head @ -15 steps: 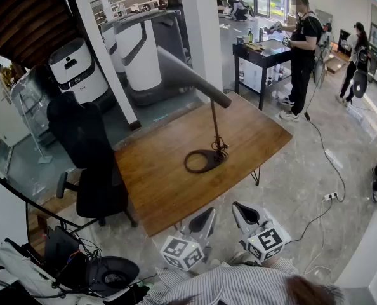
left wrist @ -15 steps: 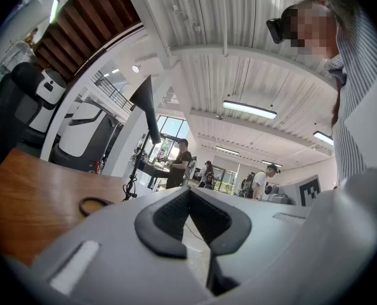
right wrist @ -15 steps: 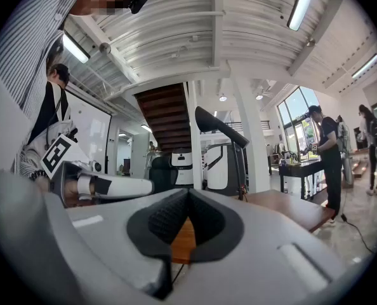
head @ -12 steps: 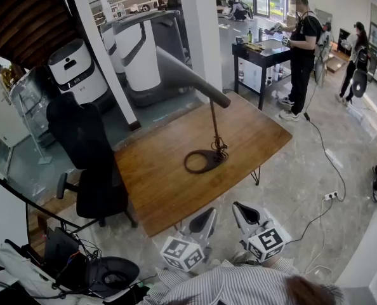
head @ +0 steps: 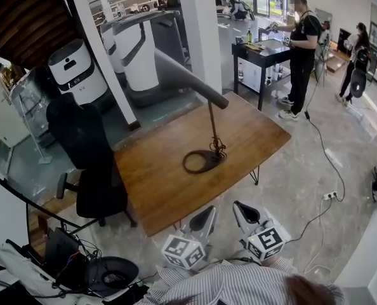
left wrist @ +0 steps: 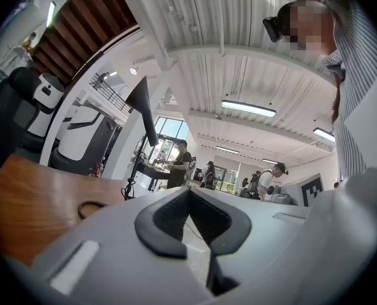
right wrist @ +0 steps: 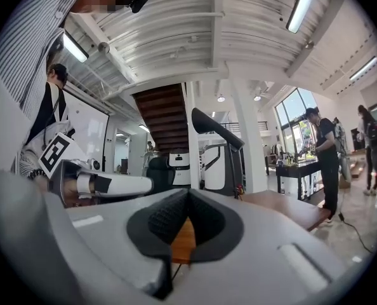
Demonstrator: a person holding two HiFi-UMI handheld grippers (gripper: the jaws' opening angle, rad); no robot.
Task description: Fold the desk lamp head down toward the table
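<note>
A black desk lamp stands on the wooden table point(head: 169, 170): its ring base point(head: 201, 161) lies near the table's middle, a thin stem point(head: 212, 122) rises from it, and the long head point(head: 188, 80) slants up to the left, raised high. In the left gripper view the lamp head point(left wrist: 141, 100) shows ahead to the left; in the right gripper view the lamp head point(right wrist: 215, 128) is straight ahead. My left gripper point(head: 203, 220) and right gripper point(head: 242, 213) hang side by side off the table's near edge, both shut and empty, well short of the lamp.
A black office chair point(head: 87, 164) stands at the table's left side. A white pillar point(head: 201, 30) and white machines point(head: 138, 49) rise behind the table. A person point(head: 301, 49) stands at a dark side table point(head: 264, 53) at the back right. A cable point(head: 325, 157) trails over the floor.
</note>
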